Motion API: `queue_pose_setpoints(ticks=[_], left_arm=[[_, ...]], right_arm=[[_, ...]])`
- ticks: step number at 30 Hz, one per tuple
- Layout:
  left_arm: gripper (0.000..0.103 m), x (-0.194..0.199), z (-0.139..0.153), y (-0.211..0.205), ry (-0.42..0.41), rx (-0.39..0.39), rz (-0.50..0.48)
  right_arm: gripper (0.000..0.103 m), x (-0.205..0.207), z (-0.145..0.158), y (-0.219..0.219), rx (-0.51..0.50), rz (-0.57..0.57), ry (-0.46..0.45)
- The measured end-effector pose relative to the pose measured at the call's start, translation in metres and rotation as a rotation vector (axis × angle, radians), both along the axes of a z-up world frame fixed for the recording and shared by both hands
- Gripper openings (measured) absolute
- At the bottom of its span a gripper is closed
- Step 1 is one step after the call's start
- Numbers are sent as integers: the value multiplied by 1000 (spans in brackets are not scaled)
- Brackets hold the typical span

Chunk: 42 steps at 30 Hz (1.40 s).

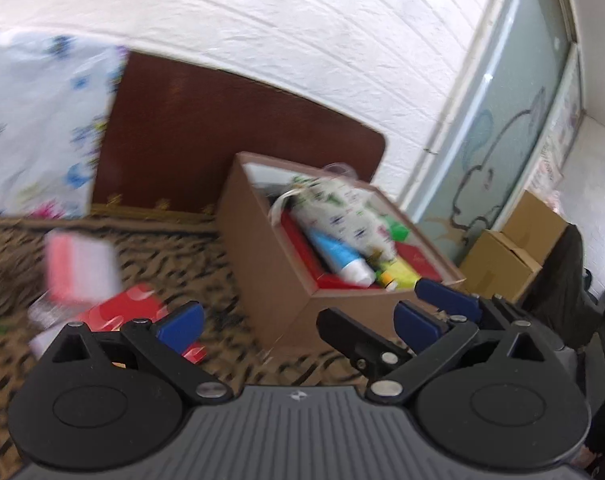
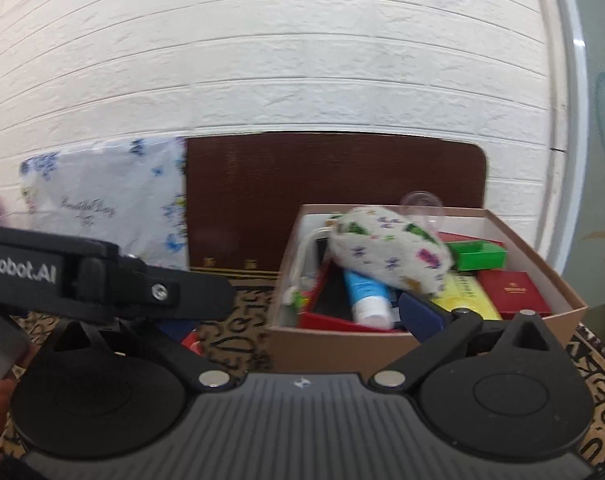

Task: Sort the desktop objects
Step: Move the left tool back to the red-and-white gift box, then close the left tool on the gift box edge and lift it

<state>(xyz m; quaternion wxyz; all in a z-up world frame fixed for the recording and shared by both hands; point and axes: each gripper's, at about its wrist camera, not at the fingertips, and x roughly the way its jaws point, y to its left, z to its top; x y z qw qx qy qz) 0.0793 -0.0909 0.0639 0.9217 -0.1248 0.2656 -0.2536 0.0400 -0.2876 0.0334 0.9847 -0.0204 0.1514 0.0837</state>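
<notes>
A brown cardboard box point(image 1: 278, 280) point(image 2: 326, 340) stands on the patterned cloth. It holds a white printed pouch point(image 1: 342, 208) point(image 2: 386, 248), a blue-and-white tube point(image 1: 338, 256) point(image 2: 366, 296), a yellow item point(image 1: 398, 272) point(image 2: 470, 292), a green box point(image 2: 478, 254) and red boxes point(image 2: 514, 292). My left gripper point(image 1: 298, 320) is open and empty, just short of the box's near corner. Left of it lie a red packet point(image 1: 122, 312) and a blurred pink-and-white item point(image 1: 80, 268). My right gripper point(image 2: 302, 320) is open; the left gripper's body point(image 2: 102, 280) hides its left finger.
A dark brown board point(image 1: 222, 140) point(image 2: 334, 200) leans on the white brick wall behind the box. A floral white bag point(image 1: 38, 128) point(image 2: 106, 200) stands at the left. Stacked cardboard cartons point(image 1: 514, 248) sit on the floor at the right by a glass door.
</notes>
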Motion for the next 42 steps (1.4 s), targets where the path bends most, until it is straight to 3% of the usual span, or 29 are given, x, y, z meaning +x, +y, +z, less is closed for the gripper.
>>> queue_pose_setpoints(ticks=[6,14,23,29,34,37,39,42], left_arm=[[103,-20,-30,53,70,28,99],[103,-5,-61,106,157,22,226],[102,31,-82,104,210,-5,211],[102,52,-95,102,259,-21,199],[100,65,-99,106,264,-51,198],[91,70,-101,108,275,-57,188],[88,70,-102,108,268,-40,178],[85,66,-103,109,263,-25,172]], right_arm=[[101,-25,-20,64,-95,147,-3],[101,-14,-56,106,-108,226,125],[101,44,-87,103,-120,282,226],[101,73,-94,103,-133,274,232],[101,99,-102,98,-72,295,269],[101,111,-106,89,30,313,332],[101,111,-108,84,95,334,383],[101,96,-108,85,98,362,380]])
